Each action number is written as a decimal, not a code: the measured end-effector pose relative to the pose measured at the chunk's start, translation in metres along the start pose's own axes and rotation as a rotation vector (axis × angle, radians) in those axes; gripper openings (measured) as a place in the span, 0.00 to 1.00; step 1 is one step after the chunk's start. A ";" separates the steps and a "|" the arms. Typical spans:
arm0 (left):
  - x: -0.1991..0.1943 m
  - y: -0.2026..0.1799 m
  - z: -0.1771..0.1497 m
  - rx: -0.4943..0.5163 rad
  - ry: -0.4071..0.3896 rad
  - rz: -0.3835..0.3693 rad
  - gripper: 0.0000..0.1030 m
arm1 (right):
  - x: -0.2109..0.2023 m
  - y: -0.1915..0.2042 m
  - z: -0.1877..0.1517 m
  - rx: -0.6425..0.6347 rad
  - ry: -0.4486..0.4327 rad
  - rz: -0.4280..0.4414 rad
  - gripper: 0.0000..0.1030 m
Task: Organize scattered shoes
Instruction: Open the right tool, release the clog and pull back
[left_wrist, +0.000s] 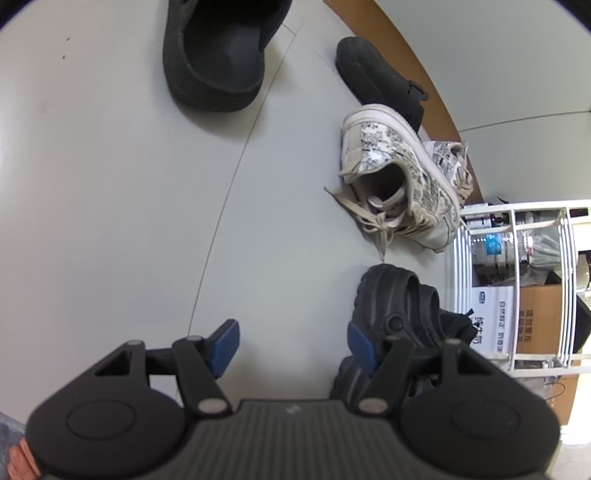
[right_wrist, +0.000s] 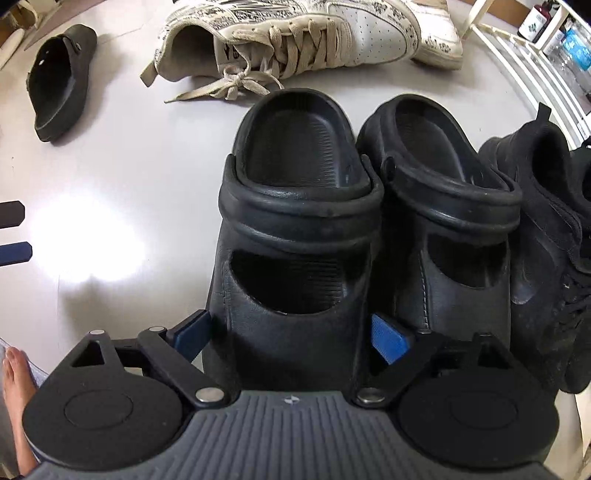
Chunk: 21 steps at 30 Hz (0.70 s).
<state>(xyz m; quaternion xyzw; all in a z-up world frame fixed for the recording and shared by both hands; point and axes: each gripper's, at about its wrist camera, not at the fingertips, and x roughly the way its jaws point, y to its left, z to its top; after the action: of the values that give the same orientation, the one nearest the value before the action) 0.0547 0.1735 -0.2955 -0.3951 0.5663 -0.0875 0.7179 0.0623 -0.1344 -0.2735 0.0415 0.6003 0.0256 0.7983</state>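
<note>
1. Right gripper (right_wrist: 291, 336): pointing steeply down, jaws set wide around the toe of the black rubber clog with heel strap (right_wrist: 295, 206), blue pads lying against both flanks of it, so holding it as far as can be judged.
2. Clog standing upright on the pale grey floor (right_wrist: 129, 166), long axis running straight away from the gripper, heel at the far end, side by side and touching with the second black rubber clog (right_wrist: 443, 192).
3. Further right, a black laced sneaker (right_wrist: 546, 240), near the white wire rack (right_wrist: 517, 66).
4. Beyond the heels, a white patterned sneaker with beige laces (right_wrist: 314, 33), lying crosswise.
5. Left gripper (left_wrist: 293, 347): tilted down over bare floor, jaws half apart, nothing between them.
6. Clearly nearer to the clog pair: the right hand.
7. Probably a small straightening of the pair in hand.
</note>
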 end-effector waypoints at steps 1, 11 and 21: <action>-0.002 0.001 0.003 0.000 -0.012 0.000 0.65 | -0.004 0.000 0.003 0.003 0.000 0.008 0.91; -0.027 0.001 0.016 -0.024 -0.115 -0.054 0.68 | -0.066 0.009 0.015 -0.117 -0.006 0.017 0.91; -0.037 -0.008 0.025 0.005 -0.151 -0.070 0.69 | -0.135 0.015 0.047 -0.201 -0.032 0.049 0.91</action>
<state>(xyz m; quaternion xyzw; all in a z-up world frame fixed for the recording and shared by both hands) 0.0668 0.2010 -0.2609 -0.4183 0.4961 -0.0839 0.7562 0.0700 -0.1336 -0.1304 -0.0240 0.5806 0.1045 0.8071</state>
